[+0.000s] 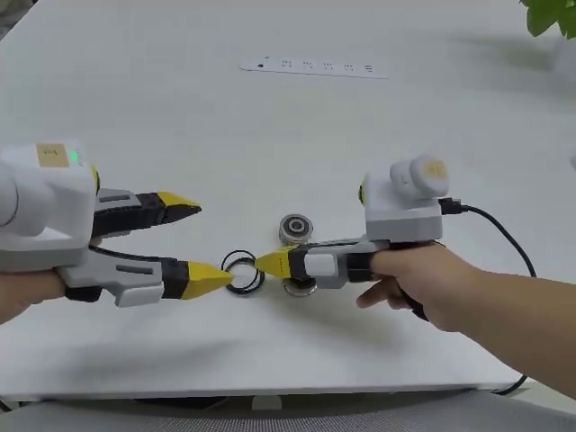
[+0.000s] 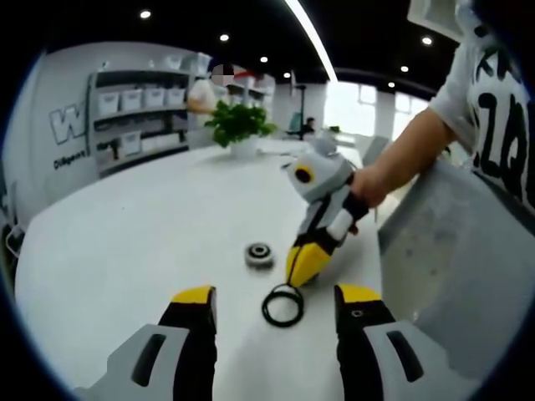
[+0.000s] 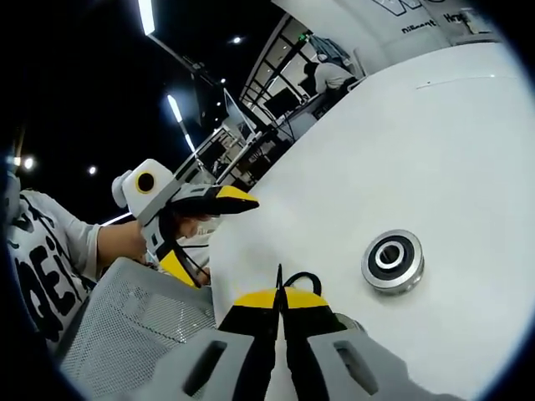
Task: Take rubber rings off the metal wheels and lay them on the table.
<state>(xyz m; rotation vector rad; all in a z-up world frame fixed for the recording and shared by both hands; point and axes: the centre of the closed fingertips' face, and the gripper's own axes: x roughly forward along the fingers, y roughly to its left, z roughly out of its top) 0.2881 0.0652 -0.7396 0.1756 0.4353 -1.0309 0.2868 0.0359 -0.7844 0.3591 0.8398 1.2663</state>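
Head view: left gripper (image 1: pixel 207 243) at 9 o'clock, fingers apart, the upper yellow tip well above the lower; right gripper (image 1: pixel 265 263) at 3 o'clock in a hand (image 1: pixel 409 279), fingers together, pointing toward 9; black rubber ring (image 1: pixel 241 271) lies on the white bench (image 1: pixel 270 135) between the two grippers, touching the right tips and just beside the lower left tip; metal wheel (image 1: pixel 295 228) stands apart at 12 o'clock from the right fingers; second wheel (image 1: pixel 300 287) is partly hidden under those fingers; power strip (image 1: pixel 315 67) lies far off at 12 o'clock.

Left gripper view: left gripper (image 2: pixel 277 295) fingers rise at 6 o'clock, wide apart, holding nothing; rubber ring (image 2: pixel 282 307) lies flat on the bench (image 2: pixel 125 234) between the tips; right gripper (image 2: pixel 303 263) comes down from 1 o'clock, its tip on the ring's far edge; metal wheel (image 2: pixel 259 255) sits at 11 o'clock from the ring, not touching it; potted plant (image 2: pixel 238 124) stands at 12 o'clock.

Right gripper view: right gripper (image 3: pixel 280 301) fingers at 6 o'clock are closed together on the rubber ring (image 3: pixel 305 279), a black sliver showing between the tips and a loop just past them; metal wheel (image 3: pixel 392 261) sits at 3 o'clock on the bench (image 3: pixel 435 150), bare of any ring; left gripper (image 3: pixel 205 232) is at 9 o'clock, spread open.
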